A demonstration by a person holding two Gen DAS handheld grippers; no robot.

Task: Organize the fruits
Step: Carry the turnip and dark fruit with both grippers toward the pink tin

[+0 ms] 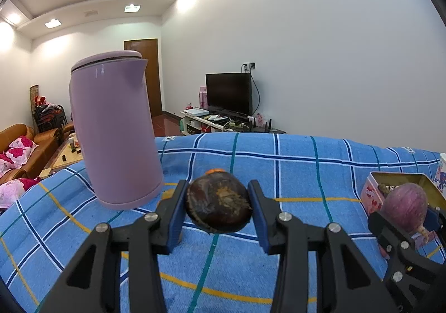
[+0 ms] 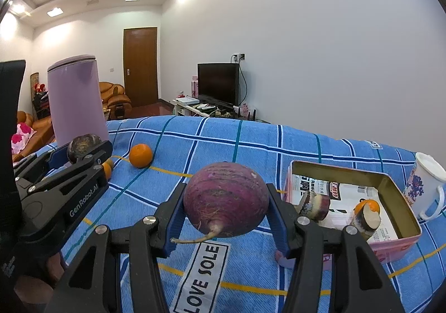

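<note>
My left gripper (image 1: pixel 218 208) is clamped on a dark brown round fruit (image 1: pixel 218 207), both blue pads against its sides, jaws partway closed, low centre of the left wrist frame. It's held just off the blue checked cloth (image 1: pixel 301 173). A lilac kettle (image 1: pixel 114 132) stands at left of that frame, just behind the left finger.

My right gripper (image 2: pixel 225 205) is gripping a purple round root (image 2: pixel 225 198), tail hanging down toward the camera, pads tight on both sides, bottom centre of the right wrist frame.

The open tin box (image 2: pixel 401 193) sits at right in the same frame, just beside the right finger, with cut pieces (image 2: pixel 315 204) and an orange piece (image 2: pixel 368 205) inside. A white mug (image 2: pixel 426 187) is at the far right edge. A loose orange (image 2: pixel 140 155) lies left of centre on the cloth, near the kettle.
</note>
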